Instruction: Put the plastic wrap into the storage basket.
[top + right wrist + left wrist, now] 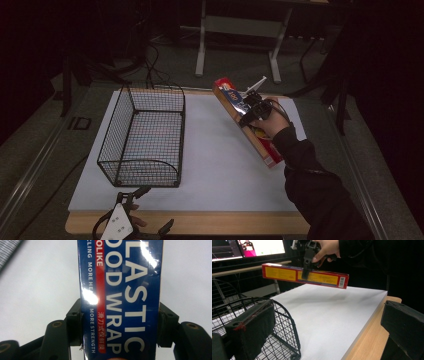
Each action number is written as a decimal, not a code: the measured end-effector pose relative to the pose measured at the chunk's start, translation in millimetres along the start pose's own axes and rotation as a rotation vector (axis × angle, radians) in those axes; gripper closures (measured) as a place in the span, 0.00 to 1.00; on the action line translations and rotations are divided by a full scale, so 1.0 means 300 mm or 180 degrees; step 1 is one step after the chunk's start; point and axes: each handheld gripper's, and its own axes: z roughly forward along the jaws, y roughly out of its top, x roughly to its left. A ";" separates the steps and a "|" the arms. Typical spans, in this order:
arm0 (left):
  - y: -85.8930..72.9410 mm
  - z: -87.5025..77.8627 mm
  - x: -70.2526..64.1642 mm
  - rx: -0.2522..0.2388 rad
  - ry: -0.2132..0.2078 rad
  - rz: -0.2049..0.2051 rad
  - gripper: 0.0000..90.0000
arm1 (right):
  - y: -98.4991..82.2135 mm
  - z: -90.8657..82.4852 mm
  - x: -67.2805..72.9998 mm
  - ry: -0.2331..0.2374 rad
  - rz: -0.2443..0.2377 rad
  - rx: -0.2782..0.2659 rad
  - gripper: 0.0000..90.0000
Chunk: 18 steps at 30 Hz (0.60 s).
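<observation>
A long plastic wrap box [235,107], blue on top with red and yellow sides, hangs in the air over the right part of the white mat [220,165]. My right gripper [252,111] is shut on its middle from above. In the right gripper view the two pads [75,322] press on both long sides of the box [120,285]. In the left gripper view the box [324,277] floats level above the mat with the right gripper [306,267] clamped on it. My left gripper [156,209] rests at the table's near edge, its jaws wide apart with nothing between them.
A black wire basket [145,135] stands on the left part of the mat; its curved near end [284,322] lies just beyond my left gripper's left jaw. The wooden table edge [200,222] runs along the front. A desk frame [240,30] and monitors [262,246] stand behind.
</observation>
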 end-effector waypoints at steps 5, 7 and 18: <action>0.000 0.001 0.000 0.0004 0.0004 -0.0005 0.00 | 0.029 -0.048 0.054 -0.0055 0.0028 -0.0084 0.44; 0.000 0.002 -0.002 0.0002 0.0001 -0.0004 0.00 | 0.041 -0.067 0.072 -0.0054 0.0046 -0.0127 0.44; 0.002 0.000 -0.008 0.0006 0.0018 -0.0012 0.00 | 0.137 -0.169 0.218 -0.0026 -0.0002 -0.0403 0.44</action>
